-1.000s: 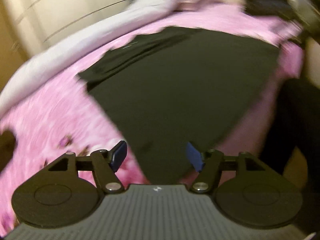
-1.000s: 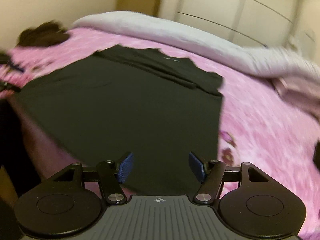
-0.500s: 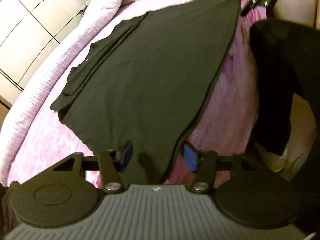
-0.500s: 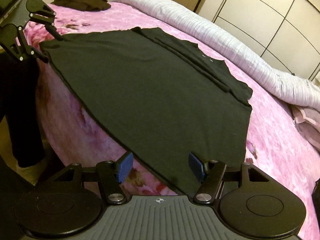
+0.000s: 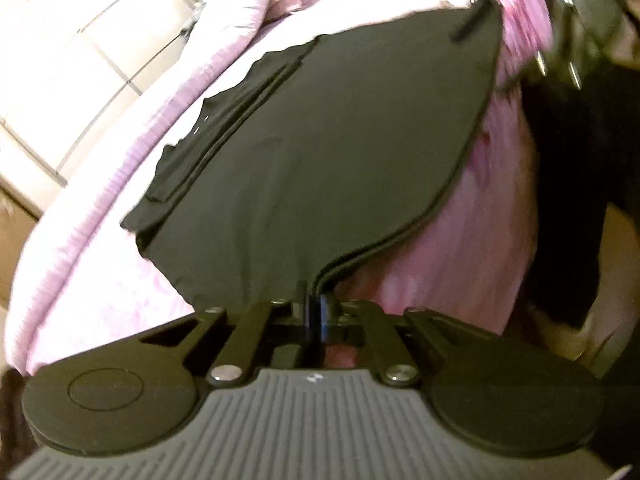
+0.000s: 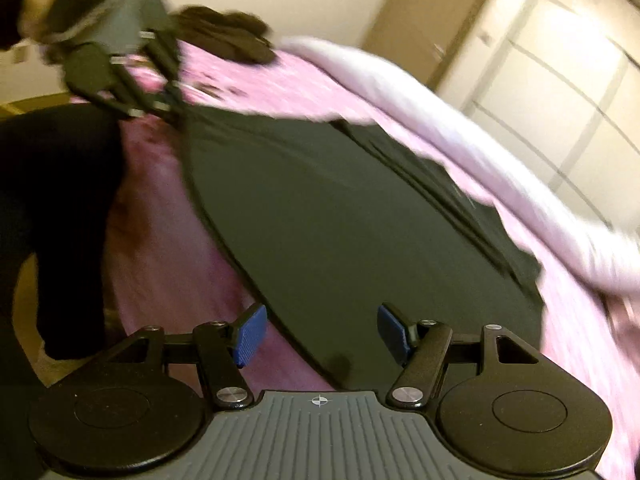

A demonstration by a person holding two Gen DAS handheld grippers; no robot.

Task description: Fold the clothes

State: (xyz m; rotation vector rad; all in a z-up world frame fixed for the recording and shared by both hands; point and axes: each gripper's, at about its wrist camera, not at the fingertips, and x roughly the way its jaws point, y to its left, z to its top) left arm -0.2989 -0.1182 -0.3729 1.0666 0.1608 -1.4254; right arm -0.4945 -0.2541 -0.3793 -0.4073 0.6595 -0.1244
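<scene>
Shirt: the black shirt (image 5: 320,152) is lying flat on the bed, filling the middle of both frames; soft, matte knit with a stitched hem.
Long axis: in your right wrist view the shirt (image 6: 340,220) is running from the hem at the lower centre up to the collar end at the right edge; sleeves are lying folded in along that far side.
Hem: it is draping just over the bed's near edge, curving from lower centre to upper right in your left wrist view.
Left claw: your left gripper (image 5: 314,312) is sitting fully closed, pinching the hem corner at the lower centre; in the right wrist view the left gripper (image 6: 176,110) is showing at the upper left, blurred, on the shirt's other corner.
Right claw: your right gripper (image 6: 318,334) is standing wide, blue ribbed pads (image 6: 250,334) apart, gripping nothing, the hem lying between them.
Bed cover: pink floral bedspread (image 5: 452,248) is lying under the shirt.
Blanket: a pale ribbed blanket (image 6: 460,128) is crossing the upper right.
Far pile: dark clothes (image 6: 228,36) are heaped at the upper left.
</scene>
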